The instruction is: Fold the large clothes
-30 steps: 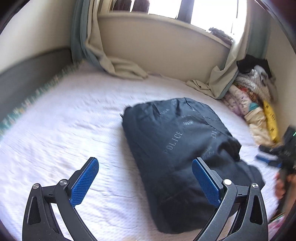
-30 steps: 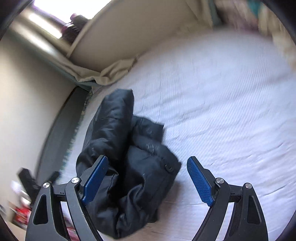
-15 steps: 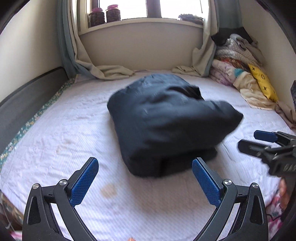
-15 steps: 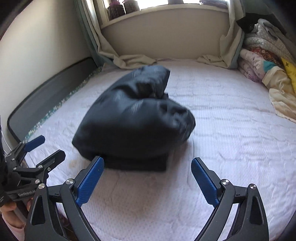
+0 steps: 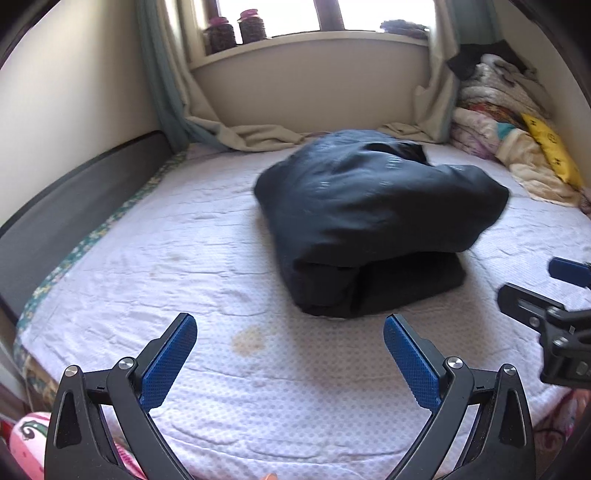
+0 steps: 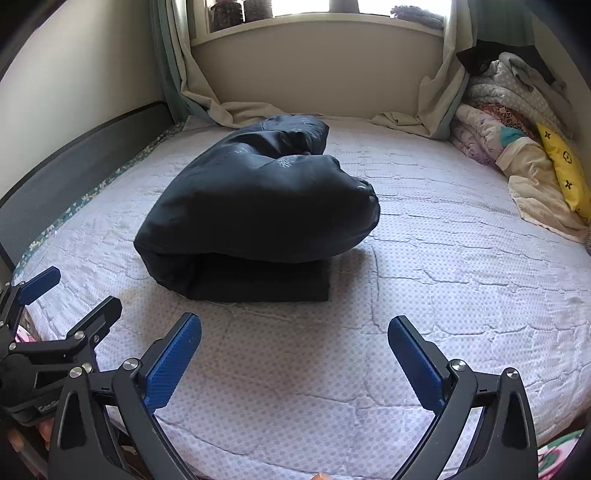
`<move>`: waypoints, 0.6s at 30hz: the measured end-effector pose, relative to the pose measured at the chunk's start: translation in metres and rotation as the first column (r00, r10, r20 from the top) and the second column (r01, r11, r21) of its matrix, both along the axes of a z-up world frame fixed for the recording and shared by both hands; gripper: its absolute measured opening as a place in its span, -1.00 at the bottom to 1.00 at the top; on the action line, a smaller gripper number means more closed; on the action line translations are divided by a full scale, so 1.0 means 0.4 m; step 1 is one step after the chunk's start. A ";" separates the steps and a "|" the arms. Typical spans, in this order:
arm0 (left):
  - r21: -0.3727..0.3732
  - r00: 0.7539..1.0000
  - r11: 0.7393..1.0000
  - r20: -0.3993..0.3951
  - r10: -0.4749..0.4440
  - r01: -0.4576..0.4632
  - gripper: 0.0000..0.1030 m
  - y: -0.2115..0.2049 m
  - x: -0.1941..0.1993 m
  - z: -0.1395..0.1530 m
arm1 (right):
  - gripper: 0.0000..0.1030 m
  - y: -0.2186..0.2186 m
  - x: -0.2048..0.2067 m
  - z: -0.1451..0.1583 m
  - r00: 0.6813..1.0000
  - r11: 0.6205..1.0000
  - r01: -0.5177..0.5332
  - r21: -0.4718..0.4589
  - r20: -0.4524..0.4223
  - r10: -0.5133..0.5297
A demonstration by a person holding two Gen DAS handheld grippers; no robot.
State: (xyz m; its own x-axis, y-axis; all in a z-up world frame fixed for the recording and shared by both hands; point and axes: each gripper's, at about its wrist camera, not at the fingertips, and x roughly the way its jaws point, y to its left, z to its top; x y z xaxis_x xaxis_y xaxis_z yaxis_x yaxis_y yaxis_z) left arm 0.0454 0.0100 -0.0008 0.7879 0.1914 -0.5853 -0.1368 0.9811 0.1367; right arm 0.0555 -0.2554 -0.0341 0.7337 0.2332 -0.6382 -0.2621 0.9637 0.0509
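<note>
Dark padded jacket (image 6: 255,206) folded into a thick bundle, lying on the bed (image 6: 443,295) ahead of both tongs, well apart from them. Upper layer bulging and overhanging a flatter folded layer beneath; pale printing visible on top. Fold judged essentially complete; at most a pressing-down or squaring of the puffed upper layer left, possibly removal to a pile.

Left tongs (image 5: 290,363) spread wide, gripping nothing, hovering over the near edge of the mattress. Right tongs (image 6: 293,363) likewise wide apart and empty, level with the left and just to its right.

Bed covered in a white quilted sheet with small dots; faint yellowish stain (image 5: 247,338) just ahead of the left tongs. Dark headboard (image 6: 74,162) to the far left. Window sill with jars (image 5: 236,31) beyond the bundle, curtains (image 6: 236,107) trailing onto the mattress. Heap of bedding (image 6: 517,140) far right, yellow pillow (image 6: 565,173) included.
</note>
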 end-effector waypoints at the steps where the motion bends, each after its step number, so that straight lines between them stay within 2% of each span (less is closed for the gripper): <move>1: -0.003 1.000 1.000 0.002 0.015 -0.015 0.99 0.009 0.001 0.000 | 0.96 0.002 -0.003 0.002 1.000 1.000 -0.004 0.001 0.005 0.004; 6: -0.009 0.999 0.999 0.006 0.044 -0.043 0.99 0.030 -0.004 -0.002 | 0.96 0.022 -0.006 0.002 1.000 1.000 -0.014 -0.008 0.021 0.014; 18: 0.000 0.999 0.999 -0.017 0.042 -0.042 0.99 0.041 0.005 -0.016 | 0.96 0.029 0.022 -0.025 1.000 1.000 0.015 -0.017 -0.013 -0.015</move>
State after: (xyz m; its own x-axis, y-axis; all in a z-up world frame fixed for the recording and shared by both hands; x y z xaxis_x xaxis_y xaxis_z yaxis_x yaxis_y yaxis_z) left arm 0.0473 0.0264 -0.0074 0.7692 0.2239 -0.5985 -0.1753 0.9746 0.1392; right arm 0.0642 -0.2439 -0.0441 0.7282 0.2116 -0.6518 -0.2473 0.9682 0.0381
